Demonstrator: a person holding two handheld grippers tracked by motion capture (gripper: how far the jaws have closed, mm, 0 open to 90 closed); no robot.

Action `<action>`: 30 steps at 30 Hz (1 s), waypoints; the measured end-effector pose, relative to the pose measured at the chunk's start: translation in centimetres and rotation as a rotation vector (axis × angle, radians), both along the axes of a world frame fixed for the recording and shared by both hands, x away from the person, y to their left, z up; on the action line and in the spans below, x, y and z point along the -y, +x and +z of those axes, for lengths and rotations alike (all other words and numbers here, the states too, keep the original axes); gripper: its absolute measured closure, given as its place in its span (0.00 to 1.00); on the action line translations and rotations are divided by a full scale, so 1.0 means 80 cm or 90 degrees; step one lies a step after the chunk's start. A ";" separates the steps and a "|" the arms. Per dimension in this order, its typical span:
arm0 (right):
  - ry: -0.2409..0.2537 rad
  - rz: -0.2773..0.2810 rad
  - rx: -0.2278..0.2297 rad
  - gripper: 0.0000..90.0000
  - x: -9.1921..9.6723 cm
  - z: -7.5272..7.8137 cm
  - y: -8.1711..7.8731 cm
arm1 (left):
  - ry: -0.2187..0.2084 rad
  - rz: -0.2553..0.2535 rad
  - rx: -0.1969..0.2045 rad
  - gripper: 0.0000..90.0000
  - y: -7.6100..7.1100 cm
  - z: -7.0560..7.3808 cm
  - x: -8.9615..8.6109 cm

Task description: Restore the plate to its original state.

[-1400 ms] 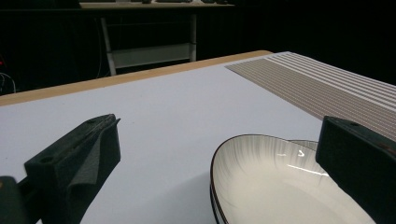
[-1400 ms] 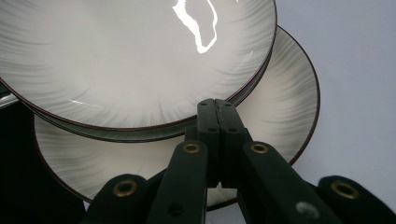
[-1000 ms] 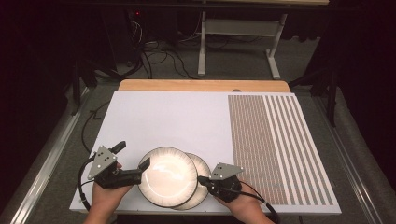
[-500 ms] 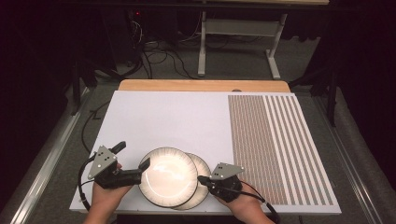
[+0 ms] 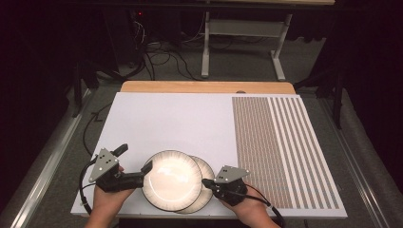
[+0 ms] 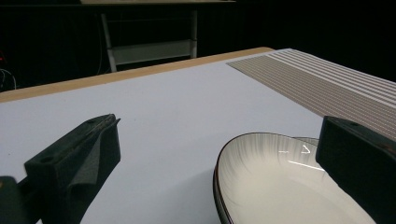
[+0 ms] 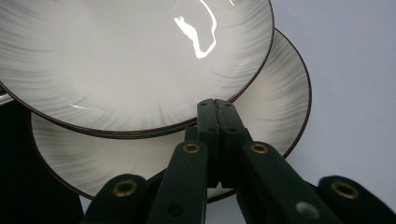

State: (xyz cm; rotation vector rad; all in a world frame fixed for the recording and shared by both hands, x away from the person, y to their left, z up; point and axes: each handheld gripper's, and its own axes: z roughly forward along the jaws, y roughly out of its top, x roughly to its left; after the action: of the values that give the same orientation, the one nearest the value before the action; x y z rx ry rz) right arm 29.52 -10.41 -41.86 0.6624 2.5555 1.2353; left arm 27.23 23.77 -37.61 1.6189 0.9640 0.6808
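We see two round, glossy white ceramic plates with thin dark rims near the six o'clock edge of the white tabletop (image 5: 166, 118): the upper plate (image 5: 172, 179) overlaps the lower plate (image 5: 205, 190), which peeks out toward four o'clock. The left gripper (image 5: 135, 164), held in the left hand (image 5: 107, 199), sits at the upper plate's nine o'clock with its black jaws spread wide; in the left gripper view one jaw stands apart over bare table and the other rises beside the upper plate's rim. The right gripper (image 5: 206, 182), held in the right hand (image 5: 247, 209), sits at the plates' three o'clock; in the right gripper view its jaws are pressed together, tips over the lower plate, right at the upper plate's edge. We cannot tell whether they pinch a rim. A panel of brown and white stripes (image 5: 280, 152) covers the table's three o'clock side.
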 end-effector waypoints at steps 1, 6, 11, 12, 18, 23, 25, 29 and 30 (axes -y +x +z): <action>-0.001 0.000 0.000 1.00 0.000 0.000 0.000 | 0.000 0.000 0.000 0.01 0.000 0.000 0.000; -0.004 0.003 0.003 1.00 0.001 0.000 0.000 | 0.000 -0.001 0.000 0.01 0.000 0.000 0.000; -0.002 -0.002 0.001 1.00 0.001 0.000 0.000 | 0.000 -0.001 0.000 0.01 0.000 0.000 0.000; -0.002 -0.004 0.001 1.00 0.002 0.001 0.000 | 0.000 -0.002 -0.001 0.01 0.000 0.000 0.000; -0.004 -0.006 0.007 1.00 0.005 0.003 0.001 | -0.001 -0.003 -0.001 0.01 0.000 0.000 0.001; -0.003 -0.007 0.007 1.00 0.006 0.003 0.000 | 0.000 -0.005 0.000 0.01 0.000 0.000 0.001; -0.003 -0.007 0.008 1.00 0.006 0.004 0.000 | -0.001 -0.005 0.000 0.01 0.000 0.000 0.001; -0.002 -0.012 0.006 1.00 0.007 0.004 0.000 | -0.003 -0.006 0.000 0.01 0.000 -0.001 0.002; -0.004 -0.010 0.007 1.00 0.008 0.005 0.000 | -0.003 -0.007 -0.001 0.01 0.000 -0.001 0.002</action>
State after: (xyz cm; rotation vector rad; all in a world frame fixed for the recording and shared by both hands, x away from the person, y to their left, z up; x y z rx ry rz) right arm 29.52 -11.03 -41.49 0.6717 2.5383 1.2227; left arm 27.26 23.63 -37.66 1.6193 0.9566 0.6706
